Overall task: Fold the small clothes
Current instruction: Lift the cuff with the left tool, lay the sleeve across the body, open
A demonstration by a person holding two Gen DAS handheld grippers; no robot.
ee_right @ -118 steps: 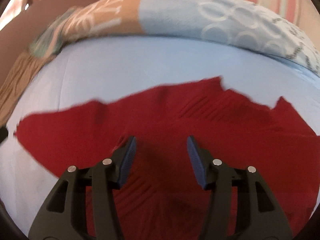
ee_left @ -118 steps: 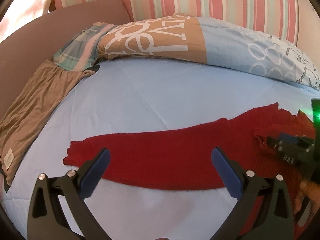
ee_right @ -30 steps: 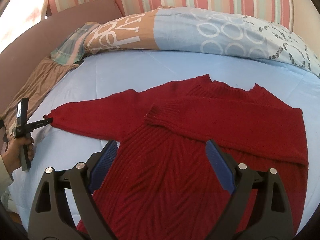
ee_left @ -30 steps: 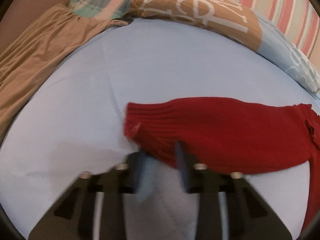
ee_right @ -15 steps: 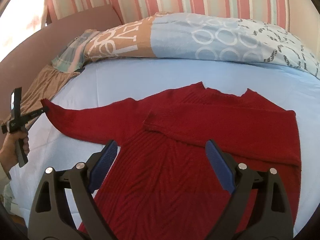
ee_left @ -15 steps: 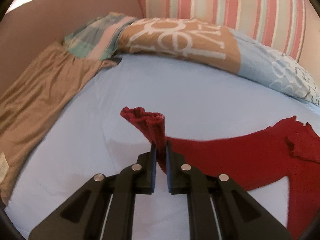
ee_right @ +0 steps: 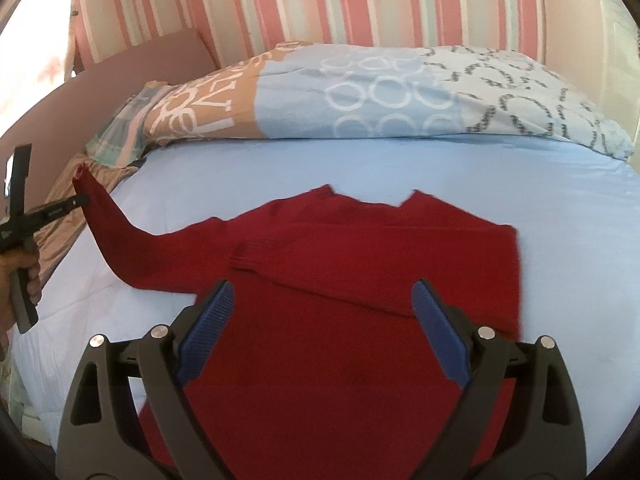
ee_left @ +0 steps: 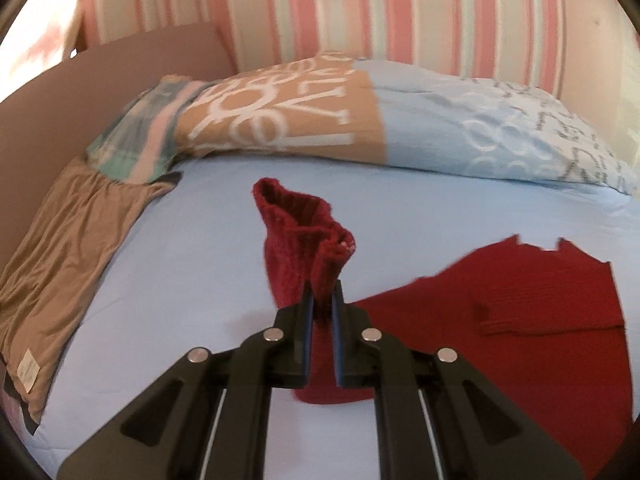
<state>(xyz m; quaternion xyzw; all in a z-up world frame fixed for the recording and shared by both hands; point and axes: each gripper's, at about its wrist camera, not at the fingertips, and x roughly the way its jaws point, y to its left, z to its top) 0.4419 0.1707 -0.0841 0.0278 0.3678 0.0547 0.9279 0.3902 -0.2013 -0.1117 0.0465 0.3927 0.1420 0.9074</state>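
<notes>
A red knitted sweater (ee_right: 352,344) lies flat on the light blue bed sheet (ee_right: 520,176), with one sleeve (ee_right: 360,256) folded across its chest. My left gripper (ee_left: 320,300) is shut on the cuff of the other sleeve (ee_left: 300,236) and holds it up off the bed, the cuff bunched above the jaws. From the right wrist view that lifted sleeve (ee_right: 116,236) rises to the left gripper (ee_right: 82,199) at the far left, held by a hand (ee_right: 20,272). My right gripper (ee_right: 320,324) hangs open above the sweater's body, holding nothing.
A patterned pillow (ee_left: 360,120) in tan and pale blue lies along the back of the bed. A brown garment (ee_left: 68,248) is spread along the left edge beside a brown headboard panel (ee_left: 100,68). Behind is a pink-striped wall (ee_left: 360,12).
The left gripper closed on the sleeve cuff and lifted it off the sheet, carrying it up and toward the sweater's body. The right gripper drew back slightly and stayed open.
</notes>
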